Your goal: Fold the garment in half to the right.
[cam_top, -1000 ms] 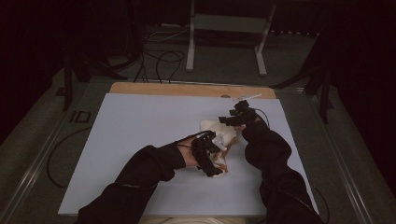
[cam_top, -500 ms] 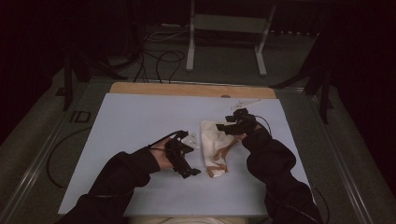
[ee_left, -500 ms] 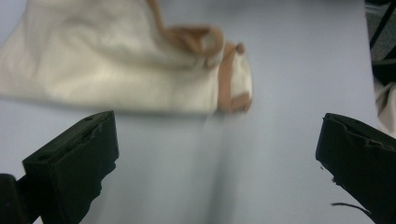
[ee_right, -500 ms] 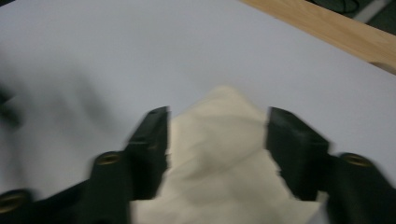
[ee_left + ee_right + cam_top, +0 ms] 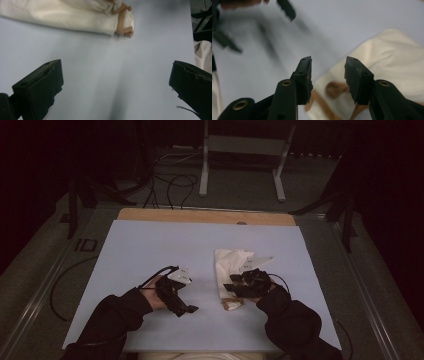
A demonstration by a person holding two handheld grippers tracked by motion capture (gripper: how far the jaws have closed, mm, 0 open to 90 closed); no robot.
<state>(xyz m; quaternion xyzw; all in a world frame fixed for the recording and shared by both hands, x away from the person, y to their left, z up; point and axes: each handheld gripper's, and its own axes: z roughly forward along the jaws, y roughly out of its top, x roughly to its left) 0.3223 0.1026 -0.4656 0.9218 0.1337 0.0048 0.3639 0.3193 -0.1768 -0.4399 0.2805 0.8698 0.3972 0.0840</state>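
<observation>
The left gripper [image 5: 186, 308] has moved off the cream cloth [image 5: 231, 265], wide open and empty; the right gripper [image 5: 231, 289], half open, hovers over its brown-trimmed end.

From the high view we look forward and down over the pale blue bench [image 5: 150, 250], seeing its whole top, the floor and a metal stand [image 5: 242, 150] beyond it. Both forearms enter from the bottom edge. The left gripper view sits low and close to the bench surface, looking along its own two jaws toward the cream cloth [image 5: 62, 15] lying across the top of its frame. The right gripper view hovers nearer still, just above that cloth's brown-trimmed end [image 5: 334, 90], facing across the bench toward the left claw [image 5: 257, 22]. All three views share the cloth and the bare blue surface beside it.
</observation>
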